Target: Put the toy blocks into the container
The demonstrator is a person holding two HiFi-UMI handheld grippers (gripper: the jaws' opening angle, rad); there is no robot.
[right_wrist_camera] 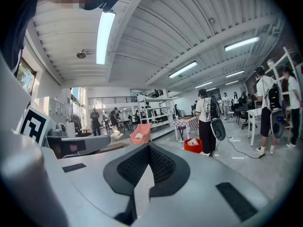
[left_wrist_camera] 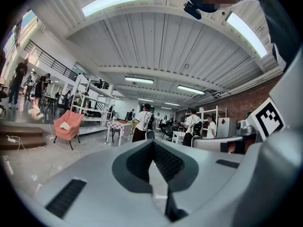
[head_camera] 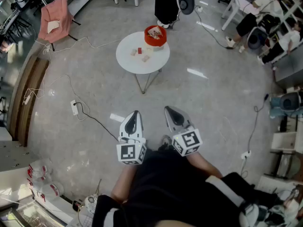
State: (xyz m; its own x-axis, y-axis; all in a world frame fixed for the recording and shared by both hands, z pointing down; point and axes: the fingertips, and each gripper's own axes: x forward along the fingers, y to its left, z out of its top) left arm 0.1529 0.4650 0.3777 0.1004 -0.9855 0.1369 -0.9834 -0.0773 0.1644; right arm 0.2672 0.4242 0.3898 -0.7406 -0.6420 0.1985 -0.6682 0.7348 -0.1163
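Note:
A round white table (head_camera: 129,59) stands a few steps ahead on the grey floor. On its far side sits a red container (head_camera: 155,36) with something pale inside; the container also shows just past the jaws in the right gripper view (right_wrist_camera: 192,145). A few small toy blocks (head_camera: 142,52), pale and red, lie on the tabletop beside it. My left gripper (head_camera: 136,112) and right gripper (head_camera: 168,109) are held side by side close to my body, far short of the table. Both are shut with nothing between their jaws (left_wrist_camera: 152,143) (right_wrist_camera: 148,145).
A person in black (head_camera: 166,4) stands just behind the table. A pink chair (head_camera: 54,20) is at the far left. Cables and a power strip (head_camera: 74,108) lie on the floor to my left. Seated people and desks (head_camera: 265,27) fill the far right.

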